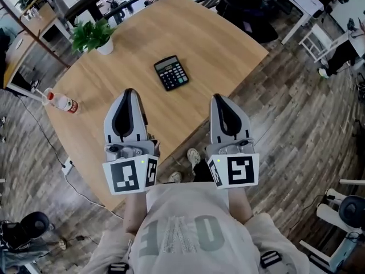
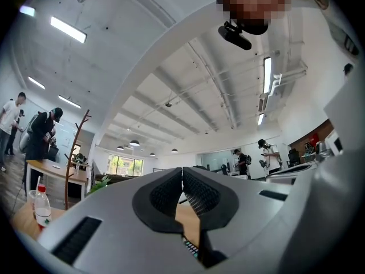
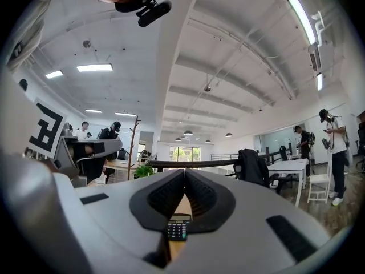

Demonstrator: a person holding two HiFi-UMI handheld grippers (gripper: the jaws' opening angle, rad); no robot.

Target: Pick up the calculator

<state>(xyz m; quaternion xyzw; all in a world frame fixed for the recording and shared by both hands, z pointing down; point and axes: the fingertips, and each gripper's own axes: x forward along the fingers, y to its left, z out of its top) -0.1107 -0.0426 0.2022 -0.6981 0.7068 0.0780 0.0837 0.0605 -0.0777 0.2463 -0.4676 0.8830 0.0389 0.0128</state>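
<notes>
The reach has barely begun: the left gripper (image 1: pixel 129 92) and right gripper (image 1: pixel 220 98) hover closed and empty by the table's (image 1: pixel 228 44) near edge, so one must open and reach the calculator (image 1: pixel 171 72) mid-table.

Bright, even indoor light. Ceiling strip lamps (image 3: pixel 302 19) and far windows (image 3: pixel 181 152) glare in both gripper views (slightly blown out). Faint, soft shadows on the wooden table (image 1: pixel 217 56). Heavy fisheye bending, dark corners. Nearest foreground soft, head view sharp.
</notes>
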